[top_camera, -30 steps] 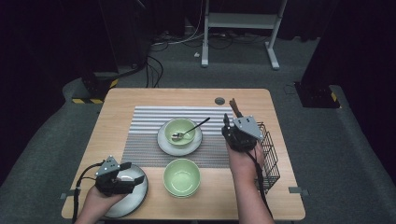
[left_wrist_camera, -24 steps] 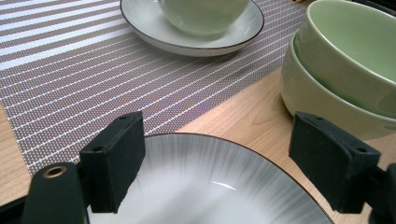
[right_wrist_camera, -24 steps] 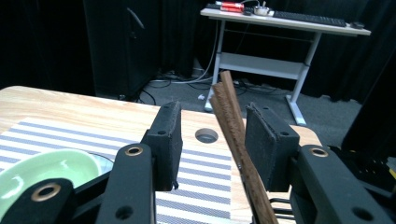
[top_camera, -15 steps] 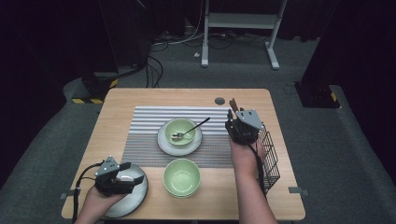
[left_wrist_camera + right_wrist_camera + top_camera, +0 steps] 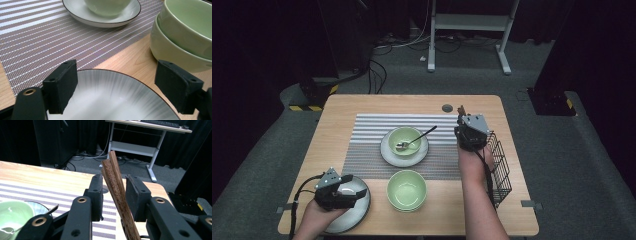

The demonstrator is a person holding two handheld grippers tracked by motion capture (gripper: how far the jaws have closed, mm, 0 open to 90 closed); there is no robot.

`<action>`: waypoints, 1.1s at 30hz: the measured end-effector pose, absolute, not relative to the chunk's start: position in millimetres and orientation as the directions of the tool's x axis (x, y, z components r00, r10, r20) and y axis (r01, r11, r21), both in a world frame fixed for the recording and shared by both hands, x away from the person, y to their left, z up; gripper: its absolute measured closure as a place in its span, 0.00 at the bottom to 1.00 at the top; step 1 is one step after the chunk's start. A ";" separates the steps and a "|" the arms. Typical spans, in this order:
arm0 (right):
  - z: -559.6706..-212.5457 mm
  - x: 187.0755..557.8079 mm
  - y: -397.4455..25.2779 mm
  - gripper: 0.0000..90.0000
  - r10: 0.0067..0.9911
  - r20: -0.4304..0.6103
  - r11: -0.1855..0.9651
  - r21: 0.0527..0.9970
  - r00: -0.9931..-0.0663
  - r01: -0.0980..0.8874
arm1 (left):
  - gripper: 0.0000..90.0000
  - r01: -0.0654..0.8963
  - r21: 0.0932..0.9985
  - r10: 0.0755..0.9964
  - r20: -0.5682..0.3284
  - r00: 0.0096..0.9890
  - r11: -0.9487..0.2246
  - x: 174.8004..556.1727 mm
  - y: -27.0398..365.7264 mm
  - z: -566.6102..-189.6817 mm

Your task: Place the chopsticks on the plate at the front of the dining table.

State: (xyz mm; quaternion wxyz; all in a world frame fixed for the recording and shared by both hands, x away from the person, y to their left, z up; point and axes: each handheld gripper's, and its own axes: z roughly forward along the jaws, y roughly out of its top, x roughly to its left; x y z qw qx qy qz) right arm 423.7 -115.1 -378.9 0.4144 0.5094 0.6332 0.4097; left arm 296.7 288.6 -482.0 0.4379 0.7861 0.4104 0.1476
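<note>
Right claw (image 5: 113,192) pinches two wooden chopsticks (image 5: 115,182) upright between its jaws; left claw (image 5: 117,85) gapes wide over grey plate (image 5: 112,100)

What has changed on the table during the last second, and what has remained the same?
The right hand-held gripper, shut on the wooden chopsticks, moved slightly to the right and away from the person, toward the wire basket. The left hand-held gripper stayed open over the grey plate. The bowl with the spoon, the stacked green bowls and the striped mat did not move.

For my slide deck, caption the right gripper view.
Right tool clamps a pair of wooden chopsticks above the striped placemat.
</note>
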 end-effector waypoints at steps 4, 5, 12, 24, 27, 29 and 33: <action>-379.9 424.7 -114.8 0.78 0.983 -0.119 0.158 0.937 -0.138 0.311 | 0.21 0.516 0.810 0.775 -0.128 0.619 -0.279 296.7 288.9 -481.8; -379.9 424.8 -114.9 0.78 0.983 -0.121 0.159 0.937 -0.137 0.313 | 0.21 0.516 0.810 0.775 -0.129 0.618 -0.277 296.7 288.9 -481.7; -380.3 425.6 -115.4 0.82 0.984 -0.119 0.157 0.934 -0.134 0.320 | 0.21 0.518 0.810 0.776 -0.130 0.617 -0.276 297.2 290.1 -481.7; -378.0 419.9 -115.9 0.84 0.981 -0.138 0.175 0.934 -0.135 0.311 | 0.22 0.513 0.816 0.777 -0.132 0.615 -0.267 297.2 290.6 -480.7; -377.0 415.2 -116.6 0.85 0.980 -0.145 0.181 0.935 -0.139 0.304 | 0.22 0.513 0.815 0.777 -0.132 0.615 -0.268 297.2 290.2 -480.8; -376.5 412.3 -116.9 0.85 0.979 -0.149 0.185 0.937 -0.141 0.298 | 0.22 0.515 0.815 0.777 -0.134 0.615 -0.267 297.0 290.0 -480.7; -375.3 404.2 -117.3 0.85 0.977 -0.154 0.192 0.939 -0.151 0.285 | 0.22 0.515 0.815 0.776 -0.135 0.616 -0.266 297.0 288.9 -481.0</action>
